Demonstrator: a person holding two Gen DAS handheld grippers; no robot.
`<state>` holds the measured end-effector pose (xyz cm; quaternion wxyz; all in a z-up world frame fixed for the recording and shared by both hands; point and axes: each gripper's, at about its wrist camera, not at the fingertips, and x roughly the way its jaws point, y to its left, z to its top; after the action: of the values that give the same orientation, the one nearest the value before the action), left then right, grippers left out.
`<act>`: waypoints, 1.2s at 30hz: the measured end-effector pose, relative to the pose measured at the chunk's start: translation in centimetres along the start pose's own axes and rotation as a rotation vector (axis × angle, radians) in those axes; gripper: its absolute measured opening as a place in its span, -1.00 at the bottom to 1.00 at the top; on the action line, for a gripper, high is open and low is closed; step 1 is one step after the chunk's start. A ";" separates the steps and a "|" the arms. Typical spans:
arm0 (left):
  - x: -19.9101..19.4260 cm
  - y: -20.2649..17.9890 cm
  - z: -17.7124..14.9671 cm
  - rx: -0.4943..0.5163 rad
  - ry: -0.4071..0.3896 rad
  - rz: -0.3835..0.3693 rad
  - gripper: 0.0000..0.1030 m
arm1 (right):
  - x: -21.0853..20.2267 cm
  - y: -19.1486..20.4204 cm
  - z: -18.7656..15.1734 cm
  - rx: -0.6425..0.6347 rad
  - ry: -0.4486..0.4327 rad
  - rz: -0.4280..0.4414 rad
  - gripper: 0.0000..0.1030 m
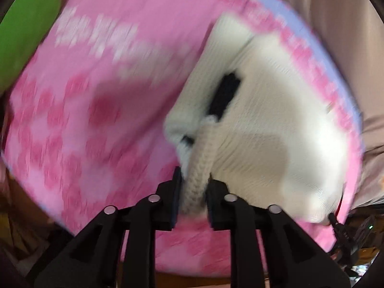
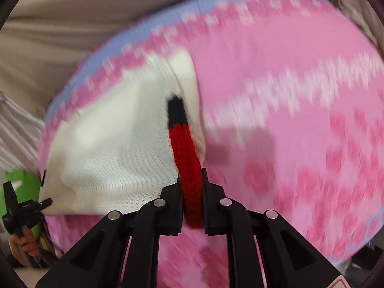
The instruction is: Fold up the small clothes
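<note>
A small white knit garment (image 1: 264, 120) (image 2: 108, 148) lies on a pink patterned mat (image 1: 96, 96) (image 2: 288, 120). It has a black patch (image 1: 225, 96) and a red and black ribbed band (image 2: 186, 153). My left gripper (image 1: 193, 180) is shut on a cream ribbed fold of the garment's edge. My right gripper (image 2: 190, 175) is shut on the red band, which runs up between its pads. In the right wrist view the left gripper (image 2: 21, 206) shows at the garment's far left corner, held by a hand (image 2: 26, 242). Both views are blurred.
The mat has a lilac border (image 1: 300, 16) (image 2: 144, 26) and lies on beige fabric (image 1: 348, 24) (image 2: 60, 24). A bright green object (image 1: 26, 31) (image 2: 26, 180) lies beside the mat.
</note>
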<state>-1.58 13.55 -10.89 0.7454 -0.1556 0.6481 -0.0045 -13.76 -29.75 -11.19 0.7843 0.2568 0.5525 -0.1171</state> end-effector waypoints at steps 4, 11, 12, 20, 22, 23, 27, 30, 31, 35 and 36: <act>-3.5 -0.1 0.0 -0.004 -0.124 0.031 -0.41 | -3.2 0.4 0.7 -0.012 -0.132 -0.046 -0.42; -6.1 -6.8 5.7 0.181 -0.348 0.058 -0.10 | -3.1 10.5 5.2 -0.285 -0.181 0.097 -0.23; -4.9 -8.2 6.1 0.209 -0.344 0.072 -0.10 | -2.0 12.4 5.6 -0.325 -0.167 0.117 -0.30; 0.9 -9.6 5.5 0.257 -0.240 0.142 -0.10 | 6.0 19.6 4.4 -0.505 -0.045 0.055 -0.76; 1.5 -9.4 5.4 0.257 -0.220 0.149 -0.10 | 6.6 18.8 4.8 -0.499 -0.046 0.042 -1.00; 1.6 -9.2 5.4 0.255 -0.219 0.144 -0.10 | 6.2 18.3 5.0 -0.482 -0.068 0.033 -1.00; 1.8 -9.0 5.4 0.254 -0.218 0.142 -0.09 | 1.1 13.1 8.0 -0.303 -0.242 -0.025 -1.00; 0.4 -8.9 5.7 0.223 -0.251 0.100 -0.09 | -0.8 9.4 9.6 -0.222 -0.277 -0.057 -0.98; -0.2 -8.8 6.0 0.211 -0.268 0.085 -0.06 | -0.9 8.6 10.0 -0.212 -0.272 -0.067 -0.95; -1.0 -8.8 8.9 0.190 -0.324 0.094 0.31 | 0.3 6.3 11.8 -0.171 -0.242 -0.077 -0.49; -0.6 -8.9 9.7 0.196 -0.317 0.095 0.34 | 0.8 6.4 12.2 -0.168 -0.237 -0.081 -0.28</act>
<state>9.46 7.38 -7.07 0.8491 -0.0504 0.5257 -0.0079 -0.66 -30.72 -7.01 0.8574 0.1522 0.4737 -0.1313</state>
